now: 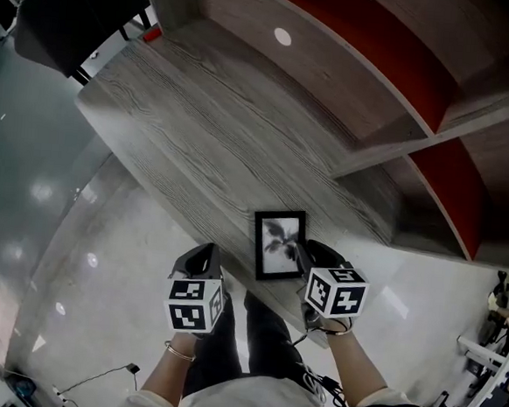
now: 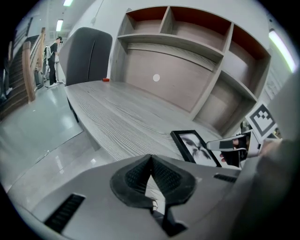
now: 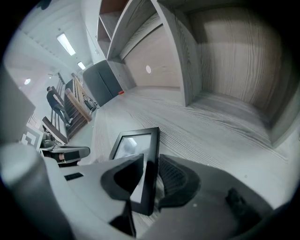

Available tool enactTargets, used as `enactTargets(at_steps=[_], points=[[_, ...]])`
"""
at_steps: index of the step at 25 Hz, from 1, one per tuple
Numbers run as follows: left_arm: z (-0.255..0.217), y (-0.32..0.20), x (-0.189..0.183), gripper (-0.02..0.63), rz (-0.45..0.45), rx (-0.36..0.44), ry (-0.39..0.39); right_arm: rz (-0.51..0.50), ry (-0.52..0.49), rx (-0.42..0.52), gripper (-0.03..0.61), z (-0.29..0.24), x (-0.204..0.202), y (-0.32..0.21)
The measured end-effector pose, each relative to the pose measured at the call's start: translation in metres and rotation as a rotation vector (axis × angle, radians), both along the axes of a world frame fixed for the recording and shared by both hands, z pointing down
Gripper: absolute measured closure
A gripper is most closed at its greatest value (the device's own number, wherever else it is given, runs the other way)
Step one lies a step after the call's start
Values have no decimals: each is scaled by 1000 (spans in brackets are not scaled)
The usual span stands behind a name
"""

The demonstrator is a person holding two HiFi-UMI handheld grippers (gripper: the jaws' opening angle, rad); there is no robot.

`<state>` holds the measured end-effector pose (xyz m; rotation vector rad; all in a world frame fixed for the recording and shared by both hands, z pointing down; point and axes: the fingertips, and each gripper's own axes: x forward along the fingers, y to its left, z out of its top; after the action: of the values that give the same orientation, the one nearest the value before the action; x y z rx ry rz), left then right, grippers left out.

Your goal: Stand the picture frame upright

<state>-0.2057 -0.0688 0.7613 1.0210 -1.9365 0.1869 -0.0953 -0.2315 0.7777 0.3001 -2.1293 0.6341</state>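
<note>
Right gripper view: right tongs (image 3: 150,164) clamp the picture frame (image 3: 135,139) by its edge, the frame lying on the counter (image 3: 211,126) ahead of them; left tongs (image 2: 151,159), to their left, are closed and empty.

room: desk (image 1: 199,132) left of picture frame (image 1: 279,244) | obstacle: shelf unit (image 1: 392,121) behind

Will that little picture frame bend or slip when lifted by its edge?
Probably stiff: the picture frame shows straight black edges. Its glossy front reflects light, so it is likely glass, slippery and breakable. The right gripper pinches one thin edge, so it may swivel.
</note>
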Motion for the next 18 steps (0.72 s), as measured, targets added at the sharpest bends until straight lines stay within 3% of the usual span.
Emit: enactTargets(at_steps=[18], points=[[6,7,-1,601,-72,-7,3,-62,10,-54,480,9,-6,2]])
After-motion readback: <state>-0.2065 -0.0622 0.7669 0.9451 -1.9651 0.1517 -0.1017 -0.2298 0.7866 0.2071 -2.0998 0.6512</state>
